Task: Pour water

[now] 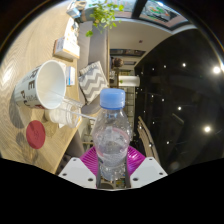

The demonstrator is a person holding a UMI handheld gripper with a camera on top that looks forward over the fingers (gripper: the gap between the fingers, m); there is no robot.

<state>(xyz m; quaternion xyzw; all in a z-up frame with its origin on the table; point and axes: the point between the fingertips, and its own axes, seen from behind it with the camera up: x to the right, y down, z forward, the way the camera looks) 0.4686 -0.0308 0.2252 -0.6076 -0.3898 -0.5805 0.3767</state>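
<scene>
Wooden table (40, 45): white cup (42, 83) on side, red lid (36, 134), glass (64, 115).

Bottle: a capped water bottle (112, 135) stood upright between the 2 fingers of the gripper (112, 170), at the table's near edge.
Table: the tabletop (45, 40) stretched away to the left of the bottle.
Cup: 1 cup (40, 84) lay tipped on the table, left of the bottle.
Lid: a round lid (36, 134) sat nearer than the cup.
Plant: a potted plant (102, 14) stood far behind.
</scene>
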